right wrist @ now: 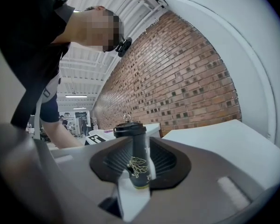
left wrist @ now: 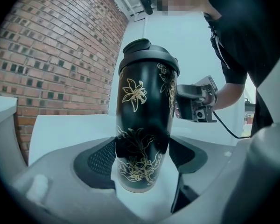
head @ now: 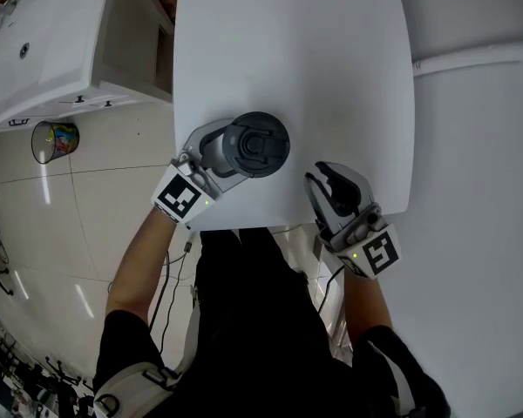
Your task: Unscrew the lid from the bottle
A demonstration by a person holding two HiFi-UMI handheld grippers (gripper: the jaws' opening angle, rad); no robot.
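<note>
A white table (head: 331,59) fills most of the head view. Near its front edge stands 1 black bottle (left wrist: 142,120) with gold flowers, upright on the tabletop. The left gripper (head: 231,155) is clamped on the bottle's lower body, 1 pad pressed against each side. The right gripper (head: 327,179) sits just to the right of the bottle, apart from it, its 2 jaws parted by a narrow gap with nothing between them. The dark lid (left wrist: 147,55) is on the bottle's top.

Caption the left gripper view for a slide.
Left gripper clamps the black floral bottle, lid still on, with the right gripper nearby.
</note>
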